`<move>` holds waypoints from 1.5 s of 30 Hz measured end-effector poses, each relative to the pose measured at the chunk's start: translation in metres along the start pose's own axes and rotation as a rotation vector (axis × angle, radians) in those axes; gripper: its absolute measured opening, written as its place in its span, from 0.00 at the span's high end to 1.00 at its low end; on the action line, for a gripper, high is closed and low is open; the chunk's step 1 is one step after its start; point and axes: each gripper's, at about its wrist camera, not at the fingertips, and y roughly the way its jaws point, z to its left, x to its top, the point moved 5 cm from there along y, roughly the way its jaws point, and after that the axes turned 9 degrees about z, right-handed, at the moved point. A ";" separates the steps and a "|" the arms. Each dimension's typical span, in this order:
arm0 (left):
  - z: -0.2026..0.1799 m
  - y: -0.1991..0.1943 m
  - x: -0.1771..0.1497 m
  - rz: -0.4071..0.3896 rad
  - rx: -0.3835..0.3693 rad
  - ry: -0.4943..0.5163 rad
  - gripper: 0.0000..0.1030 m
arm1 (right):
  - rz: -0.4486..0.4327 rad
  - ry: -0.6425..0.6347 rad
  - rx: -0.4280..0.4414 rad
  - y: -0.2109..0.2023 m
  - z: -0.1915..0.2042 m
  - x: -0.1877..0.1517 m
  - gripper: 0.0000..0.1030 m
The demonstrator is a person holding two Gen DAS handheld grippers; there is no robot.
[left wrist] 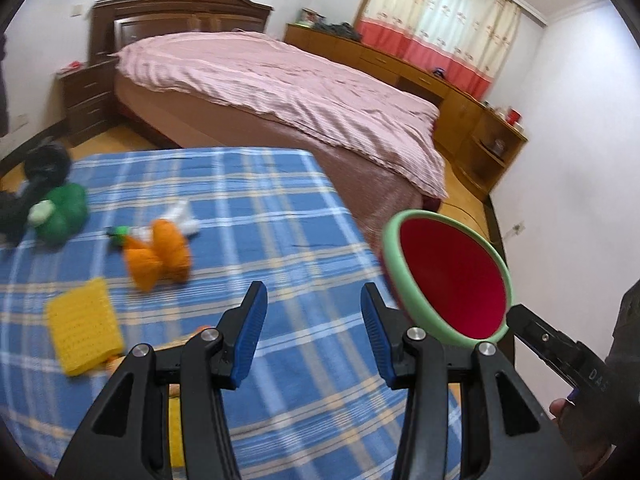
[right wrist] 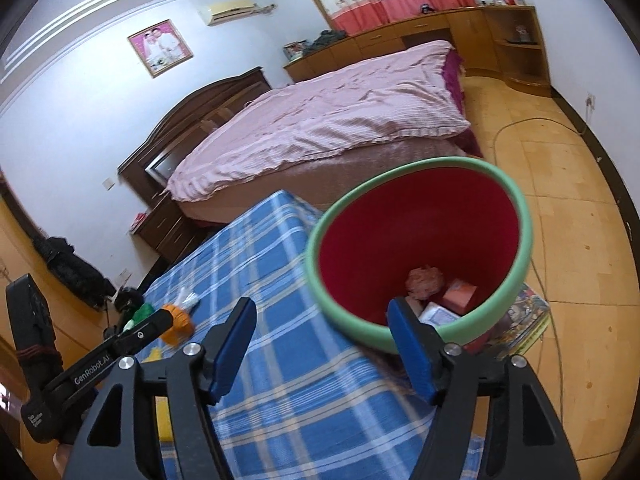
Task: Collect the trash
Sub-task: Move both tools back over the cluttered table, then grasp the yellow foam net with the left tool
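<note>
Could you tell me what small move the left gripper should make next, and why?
Probably reach forward-left to the white crumpled scrap by the orange toy: the left gripper is open and empty, and the bin already holds trash.

We see a room lit evenly and fairly brightly, with soft daylight coming through the drawn curtain (left wrist: 440,28) at the far side; its pale upper part glows. The white walls take a bluish cast. Shadows are faint and diffuse, and nothing glares. Both views bend strongly like a fisheye, with a black ring at the corners and curved ceiling mouldings. Motion blur smears the knitted toys (left wrist: 158,254) on the blue plaid cloth (left wrist: 248,208) at near left and softens the red bin (right wrist: 420,240) rim, while the near gripper fingers (left wrist: 250,332) stay sharp.
</note>
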 end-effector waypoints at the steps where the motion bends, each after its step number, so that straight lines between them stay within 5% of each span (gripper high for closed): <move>1: 0.006 -0.005 -0.001 -0.007 0.014 -0.010 0.53 | 0.004 -0.009 0.005 0.001 0.004 -0.002 0.30; 22: 0.153 -0.070 -0.023 -0.051 0.255 -0.234 0.53 | 0.071 -0.140 0.061 0.026 0.086 -0.035 0.24; 45: 0.220 -0.029 -0.061 0.075 0.264 -0.389 0.53 | 0.233 -0.235 0.007 0.102 0.122 -0.051 0.15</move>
